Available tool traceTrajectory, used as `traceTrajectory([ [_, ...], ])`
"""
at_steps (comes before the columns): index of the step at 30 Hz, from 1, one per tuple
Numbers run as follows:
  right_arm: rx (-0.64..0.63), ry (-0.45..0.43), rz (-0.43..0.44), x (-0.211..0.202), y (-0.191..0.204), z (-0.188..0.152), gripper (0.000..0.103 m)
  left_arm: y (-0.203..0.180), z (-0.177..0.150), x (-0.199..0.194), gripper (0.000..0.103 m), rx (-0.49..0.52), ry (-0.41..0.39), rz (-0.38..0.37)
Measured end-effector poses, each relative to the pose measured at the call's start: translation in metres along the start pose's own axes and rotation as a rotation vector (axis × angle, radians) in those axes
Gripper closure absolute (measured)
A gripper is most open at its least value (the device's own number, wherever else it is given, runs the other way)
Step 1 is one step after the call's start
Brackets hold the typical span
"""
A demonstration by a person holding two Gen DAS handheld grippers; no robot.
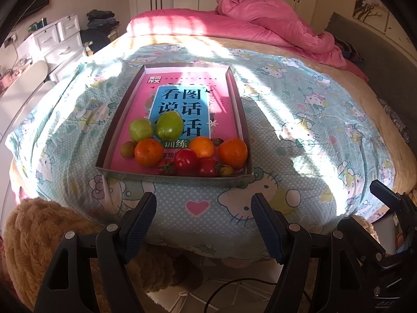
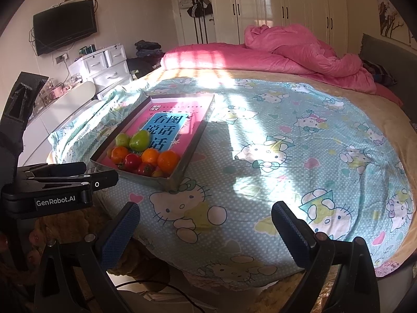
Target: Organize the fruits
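A shallow box lid point(image 1: 235, 96) lies on a bed covered with a cartoon-cat sheet point(image 1: 299, 120), and a pink book point(image 1: 135, 120) lies flat inside it. The fruit is gathered at the near end of the lid, on top of the book. Two green fruits point(image 1: 169, 126) sit side by side toward the middle, the left one smaller. In front of them three oranges point(image 1: 148, 152) stand in a loose row, one at the left, one in the middle and one against the right wall of the lid. A small greenish-brown fruit point(image 1: 127, 149) rests just left of the left orange. Several red tomatoes point(image 1: 185, 159) crowd the front wall between the oranges, with a small yellowish one point(image 1: 225, 170) at the right end. The left gripper point(image 1: 203, 208) hangs off the near edge of the bed, its jaws spread with nothing between them, well short of the lid. The right gripper point(image 2: 206, 221) is also spread and empty, held over the near edge of the sheet to the right of the lid; in its view the left gripper's body shows at the left edge. A rumpled pink quilt point(image 1: 273, 26) lies at the far side of the bed, and a white chest of drawers point(image 2: 104, 65) stands by the wall under a television point(image 2: 65, 26).
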State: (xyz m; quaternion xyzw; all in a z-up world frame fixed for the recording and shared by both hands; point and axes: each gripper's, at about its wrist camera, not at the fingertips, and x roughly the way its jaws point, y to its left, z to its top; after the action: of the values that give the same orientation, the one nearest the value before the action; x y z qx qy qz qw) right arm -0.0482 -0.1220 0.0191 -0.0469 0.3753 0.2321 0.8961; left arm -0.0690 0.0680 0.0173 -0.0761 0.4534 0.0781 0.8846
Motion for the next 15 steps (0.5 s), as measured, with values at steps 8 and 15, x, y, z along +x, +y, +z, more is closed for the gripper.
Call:
traceTrajectory([
  [8,0.0,-0.012,-0.003,-0.001,0.0005,0.001,0.001,0.0003,-0.0007,-0.0001,0.027,-0.002,0.0,0.003],
  [15,-0.003,-0.014,-0.005,-0.0017,0.0014,0.0017,0.001,0.0034,-0.0016,0.0011,0.027,-0.007,0.005,0.004],
])
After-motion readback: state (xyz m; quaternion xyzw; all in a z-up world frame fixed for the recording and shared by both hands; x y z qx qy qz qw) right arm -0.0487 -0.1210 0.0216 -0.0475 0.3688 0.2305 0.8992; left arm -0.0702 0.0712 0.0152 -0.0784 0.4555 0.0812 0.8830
